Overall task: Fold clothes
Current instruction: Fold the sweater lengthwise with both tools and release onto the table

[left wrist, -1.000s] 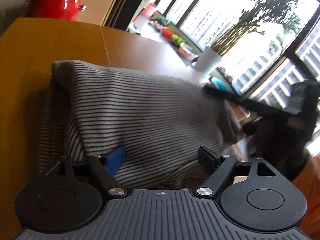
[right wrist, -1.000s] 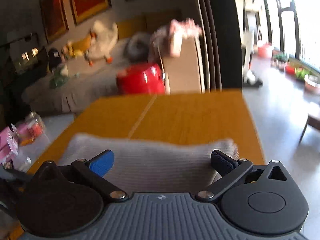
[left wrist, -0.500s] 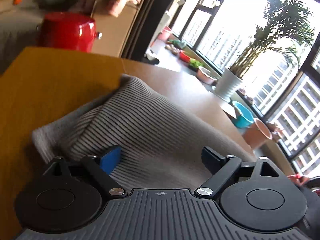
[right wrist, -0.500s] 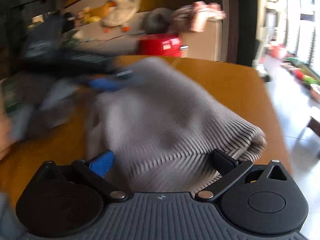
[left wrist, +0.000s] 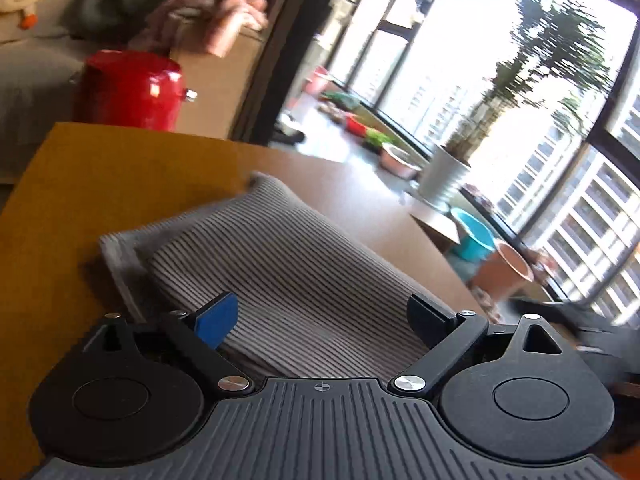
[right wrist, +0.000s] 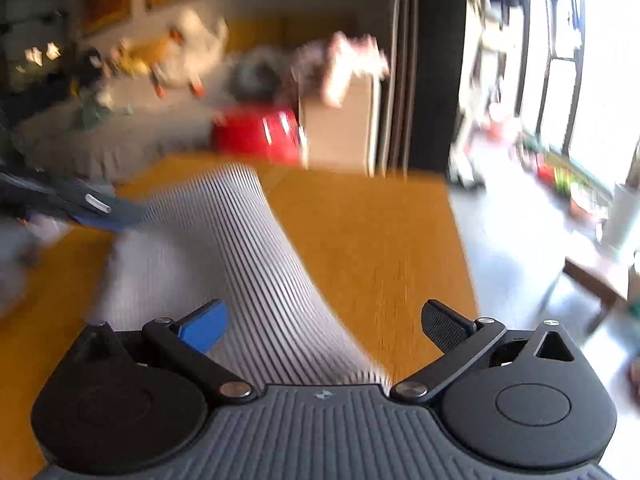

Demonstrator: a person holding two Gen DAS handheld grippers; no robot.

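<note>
A grey striped knit sweater [left wrist: 288,256] lies folded on the yellow-brown wooden table [left wrist: 100,168]. My left gripper [left wrist: 322,316] hovers just over its near end, jaws wide open and both pads clear of the cloth. In the blurred right wrist view the sweater [right wrist: 208,248] runs from the near centre toward the far left. My right gripper [right wrist: 324,324] stands open above its near corner with nothing pinched. The left gripper [right wrist: 80,204] shows as a dark blur at the sweater's far left edge.
A red pot [left wrist: 132,92] stands beyond the table's far edge, before a sofa with toys. Right of the table are a white planter [left wrist: 444,180], a blue basin [left wrist: 472,236] and a terracotta pot [left wrist: 508,272] on the floor by tall windows. The table's right edge [right wrist: 460,240] is close.
The sweater, bunched up a second ago, now lies flatter and folded. The left gripper has let go, widened and drawn back upward. The right gripper has swung toward the right, off the sweater's middle.
</note>
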